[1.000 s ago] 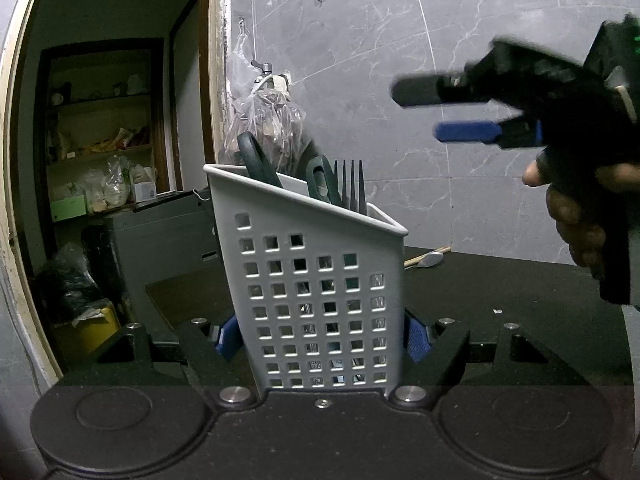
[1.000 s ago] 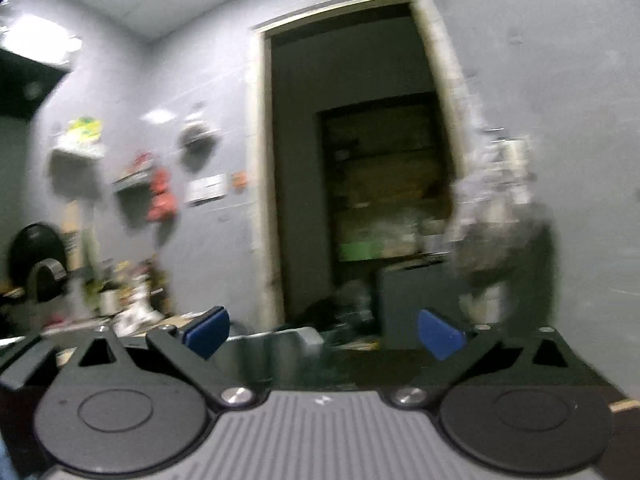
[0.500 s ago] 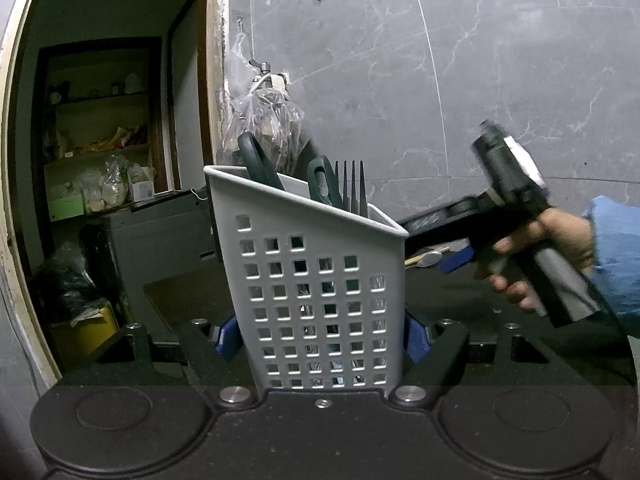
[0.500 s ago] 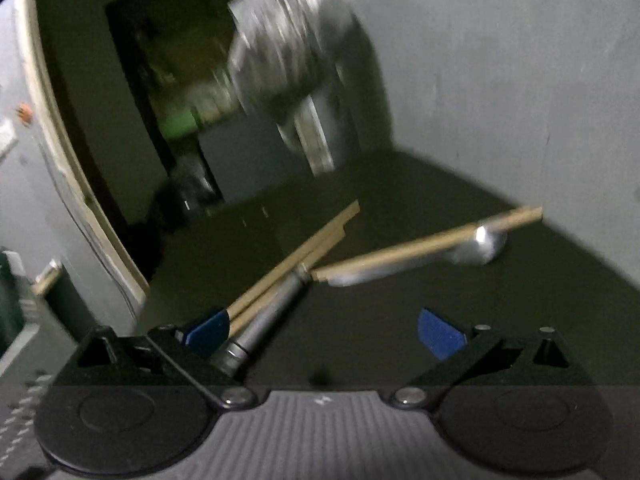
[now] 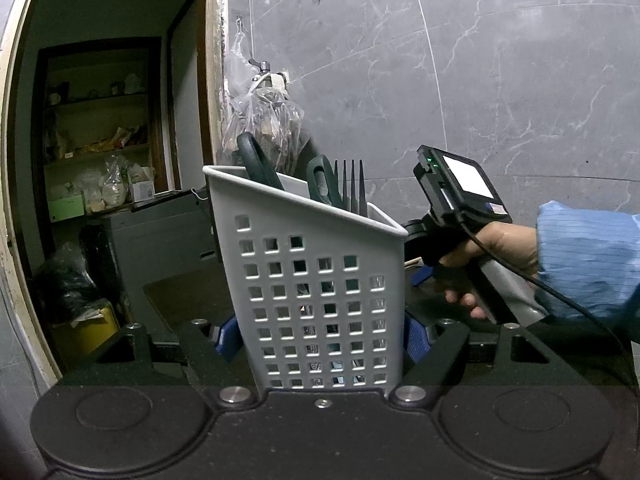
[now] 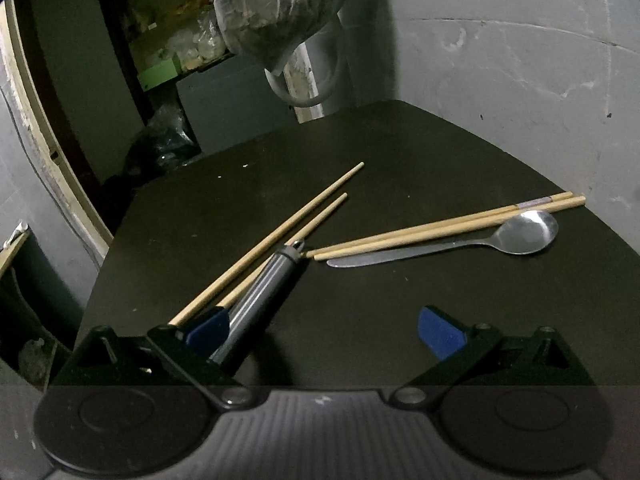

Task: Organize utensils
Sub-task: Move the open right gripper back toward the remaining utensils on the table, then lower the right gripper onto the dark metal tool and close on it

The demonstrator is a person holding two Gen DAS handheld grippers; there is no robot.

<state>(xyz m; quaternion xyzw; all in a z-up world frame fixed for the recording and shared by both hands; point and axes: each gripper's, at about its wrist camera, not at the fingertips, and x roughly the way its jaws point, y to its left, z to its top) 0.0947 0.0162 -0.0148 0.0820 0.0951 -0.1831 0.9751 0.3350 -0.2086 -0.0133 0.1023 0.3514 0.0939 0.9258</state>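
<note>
Left wrist view shows, nearest of all, the left gripper (image 5: 320,334) clamped on a white perforated basket (image 5: 320,300), its blue pads pressed to the basket's two sides low down. The basket stands upright on the dark table (image 5: 180,296), its rim slanting down to the right. Out of its top stick two dark green handles (image 5: 324,184), one to the left and one nearer the middle, and just right of them the black tines of a fork (image 5: 352,188). Right of the basket and a little farther off, a hand (image 5: 492,260) in a blue sleeve (image 5: 588,260) grasps the right gripper's handle; its fingers run behind the basket there. Beyond hangs a clear plastic bag (image 5: 264,124) on the grey marbled wall (image 5: 500,80), with an open doorway and cluttered shelves to the far left. In the right wrist view the right gripper (image 6: 324,330) stands wide open over the table, holding nothing. A grey metal handle (image 6: 260,296) lies on the table just beside its left finger, running up and to the right, with one pair of wooden chopsticks (image 6: 280,240) lying along its left side. Farther right lies a second pair of chopsticks (image 6: 448,226), and touching its near side a steel spoon (image 6: 520,234), bowl to the right near the table's far edge by the wall.
</note>
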